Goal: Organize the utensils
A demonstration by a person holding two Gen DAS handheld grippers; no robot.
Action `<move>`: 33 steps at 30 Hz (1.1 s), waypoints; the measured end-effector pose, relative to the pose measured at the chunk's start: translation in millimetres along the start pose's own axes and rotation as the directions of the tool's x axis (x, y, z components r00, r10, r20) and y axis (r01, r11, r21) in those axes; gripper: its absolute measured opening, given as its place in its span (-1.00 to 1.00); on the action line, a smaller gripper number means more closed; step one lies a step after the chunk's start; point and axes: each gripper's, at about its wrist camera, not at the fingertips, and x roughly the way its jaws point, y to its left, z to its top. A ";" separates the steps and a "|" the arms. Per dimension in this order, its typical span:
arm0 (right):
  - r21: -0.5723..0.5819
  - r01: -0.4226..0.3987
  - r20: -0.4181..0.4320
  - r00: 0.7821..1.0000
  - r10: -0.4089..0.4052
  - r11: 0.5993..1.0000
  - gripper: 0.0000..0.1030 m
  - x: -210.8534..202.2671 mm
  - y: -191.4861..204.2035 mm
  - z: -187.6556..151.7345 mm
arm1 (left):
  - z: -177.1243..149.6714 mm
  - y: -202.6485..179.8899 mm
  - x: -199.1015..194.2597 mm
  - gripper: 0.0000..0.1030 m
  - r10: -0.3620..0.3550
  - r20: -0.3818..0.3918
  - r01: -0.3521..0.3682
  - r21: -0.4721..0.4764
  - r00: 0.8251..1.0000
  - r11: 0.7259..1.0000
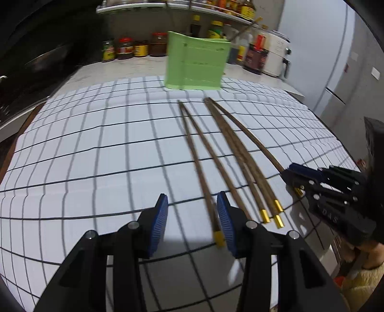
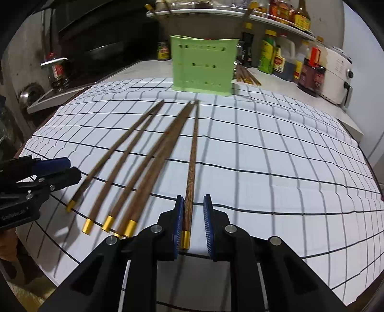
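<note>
Several brown chopsticks with gold ends (image 1: 230,153) lie side by side on the white checked cloth (image 1: 96,148), tips toward a green utensil holder (image 1: 196,64) at the cloth's far edge. My left gripper (image 1: 192,218) is open, its jaws either side of the leftmost chopstick (image 1: 204,182), which lies against the right pad. My right gripper (image 2: 193,216) is open around the rightmost chopstick (image 2: 192,168), which lies against its left pad. The holder also shows in the right wrist view (image 2: 202,64). Each gripper shows in the other's view: the right one (image 1: 295,174) and the left one (image 2: 62,170).
Jars and sauce bottles (image 1: 134,48) line the counter behind the holder, under a shelf of more bottles (image 2: 288,14). A white appliance (image 2: 338,74) stands at the far right. More chopsticks (image 2: 247,76) lie behind the holder. A sink area (image 2: 48,79) is left of the cloth.
</note>
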 end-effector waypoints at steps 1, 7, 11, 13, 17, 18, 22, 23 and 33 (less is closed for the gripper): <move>0.004 -0.002 -0.001 1.000 0.002 1.000 -0.67 -0.3 -3.6 -0.8 | 0.2 -3.2 2.0 -0.18 -0.001 -0.006 0.001 0.010 1.000 1.000; 0.006 0.013 0.010 1.000 -0.013 1.000 -0.70 -2.5 -18.4 -3.9 | -1.9 -14.6 9.0 -0.63 0.066 -0.019 -0.064 0.079 0.998 0.995; 0.011 0.028 0.014 1.000 -0.028 1.000 -0.83 -1.6 -30.1 -3.8 | 5.2 -8.9 14.7 -0.86 0.135 -0.013 -0.133 0.107 0.991 0.985; 0.015 0.034 0.016 0.999 -0.034 0.999 -0.84 -1.2 -35.2 -3.7 | 9.6 -2.4 17.3 -0.86 0.158 -0.009 -0.156 0.105 0.987 0.982; 0.021 0.012 0.012 1.000 -0.013 1.000 -0.85 -1.4 -41.1 -3.6 | 17.4 13.1 19.2 -0.87 0.178 -0.007 -0.177 0.072 0.984 0.982; 0.020 0.006 0.012 1.000 -0.006 1.000 -0.85 -1.0 -41.6 -3.3 | 18.4 14.5 19.6 -0.87 0.179 -0.008 -0.178 0.065 0.984 0.982; 0.010 0.000 0.010 1.000 0.000 1.000 -0.84 0.2 -40.9 -1.5 | 17.4 11.1 20.1 -0.86 0.140 0.001 -0.140 0.068 0.990 0.988; 0.014 -0.013 0.009 1.000 0.013 1.000 -0.80 -0.3 -41.7 -1.6 | 17.1 10.7 20.2 -0.84 0.126 0.000 -0.126 0.065 0.992 0.990; -0.008 -0.050 0.047 0.998 0.050 0.999 -0.37 -11.1 -39.4 -18.2 | -13.4 10.9 -2.1 -0.25 0.092 0.043 -0.095 0.073 0.995 0.993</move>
